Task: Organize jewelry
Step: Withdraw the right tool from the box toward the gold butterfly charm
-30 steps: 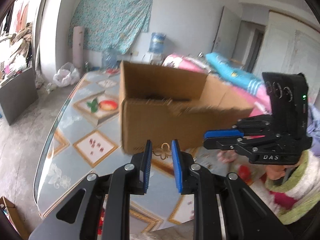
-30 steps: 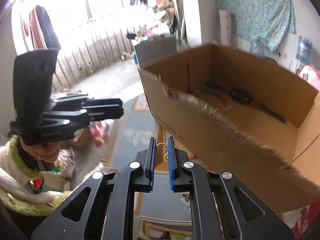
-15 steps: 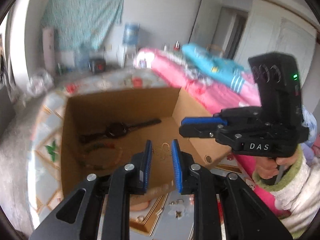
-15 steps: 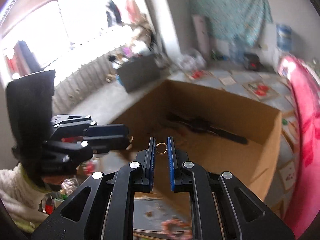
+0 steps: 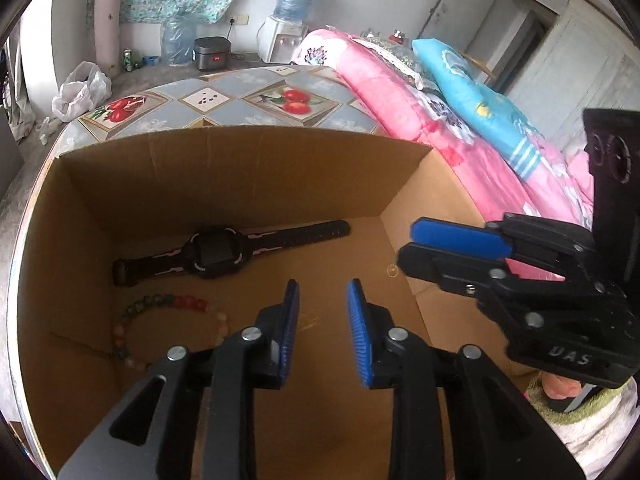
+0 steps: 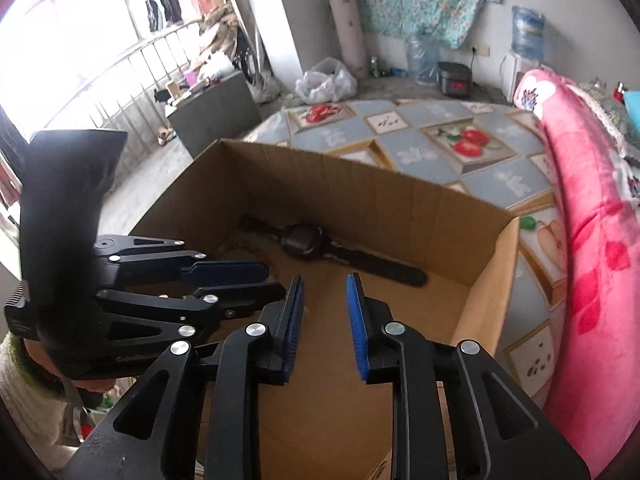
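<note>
Beneath both tongs stands an open brown cardboard box [image 5: 224, 176] on a round worktop [image 5: 224, 98] covered with a grey-blue cloth printed with fruit panels in gold frames. Beyond the worktop runs a bare concrete floor with a white plastic bag [image 5: 80, 88], a dark rice cooker [image 5: 212, 54], two water bottles and a white dispenser along the far wall, where a floral turquoise cloth hangs. A pink quilt [image 5: 420, 120] and a light blue pillow [image 5: 476, 100] lie on the bed touching the worktop's right edge; in the right wrist view a railed window fills the left.

Four upright walls close the box, its top open, and much of its floor is bare cardboard. On that floor lie one black wristwatch with a long strap [image 5: 224, 252] along the far wall and one bracelet of red, green and pale beads [image 5: 160, 316] near the left wall, just in front of the watch. A small thin gold ring [image 5: 392, 270] shows just off the right tongs' tip; whether it rests on the box floor I cannot tell.

The left tongs [image 5: 322, 312] hover over the box's middle, jaws opening, nothing between the blue pads. The right tongs [image 6: 322, 308] come in from the box's right side, jaws likewise opening and empty. The two tongs are near each other, apart.
</note>
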`<state>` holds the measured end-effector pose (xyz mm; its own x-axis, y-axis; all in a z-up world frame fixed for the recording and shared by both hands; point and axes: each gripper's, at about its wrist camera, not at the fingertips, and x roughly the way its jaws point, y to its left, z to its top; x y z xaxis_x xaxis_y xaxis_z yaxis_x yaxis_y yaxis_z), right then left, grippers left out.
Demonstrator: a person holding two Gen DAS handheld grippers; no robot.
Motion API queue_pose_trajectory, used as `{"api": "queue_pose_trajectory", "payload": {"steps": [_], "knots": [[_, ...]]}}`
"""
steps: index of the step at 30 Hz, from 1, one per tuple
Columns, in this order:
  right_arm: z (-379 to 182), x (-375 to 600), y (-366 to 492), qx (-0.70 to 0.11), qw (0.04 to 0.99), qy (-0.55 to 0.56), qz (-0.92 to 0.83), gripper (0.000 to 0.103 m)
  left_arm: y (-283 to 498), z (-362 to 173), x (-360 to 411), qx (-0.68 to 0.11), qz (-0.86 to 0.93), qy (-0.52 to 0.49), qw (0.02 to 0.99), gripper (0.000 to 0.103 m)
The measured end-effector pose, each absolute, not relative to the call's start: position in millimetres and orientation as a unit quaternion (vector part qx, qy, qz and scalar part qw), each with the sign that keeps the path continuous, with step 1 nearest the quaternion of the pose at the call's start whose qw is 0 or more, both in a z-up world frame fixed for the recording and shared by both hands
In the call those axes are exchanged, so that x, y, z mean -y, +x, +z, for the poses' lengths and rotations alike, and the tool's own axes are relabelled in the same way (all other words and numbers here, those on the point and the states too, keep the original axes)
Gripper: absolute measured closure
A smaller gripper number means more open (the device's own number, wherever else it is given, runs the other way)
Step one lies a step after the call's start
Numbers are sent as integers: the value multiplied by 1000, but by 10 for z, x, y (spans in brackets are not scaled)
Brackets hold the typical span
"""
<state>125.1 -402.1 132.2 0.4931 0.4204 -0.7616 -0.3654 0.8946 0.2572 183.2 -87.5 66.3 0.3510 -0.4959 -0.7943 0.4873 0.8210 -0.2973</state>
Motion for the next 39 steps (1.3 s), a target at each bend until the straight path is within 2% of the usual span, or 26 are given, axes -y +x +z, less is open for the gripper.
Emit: {"api": "queue_pose_trajectory", "payload": {"steps": [16,28,34,39], "knots": [[1568,4228,1073,-404,882,72,232,81,1569,943,659,-432,-300,-29,850,79],[1825,4083,228,-319,891,73,314,80,498,1351,-27,-311,-339,-44,887,79],[1677,3881,-211,-311,876,71,362,78,150,1187,-484,-329,-345,-123,871,78],[1235,3690,-288,-377,843,104,369,77,28,822,-568,-364,-321,-139,863,77]]}}
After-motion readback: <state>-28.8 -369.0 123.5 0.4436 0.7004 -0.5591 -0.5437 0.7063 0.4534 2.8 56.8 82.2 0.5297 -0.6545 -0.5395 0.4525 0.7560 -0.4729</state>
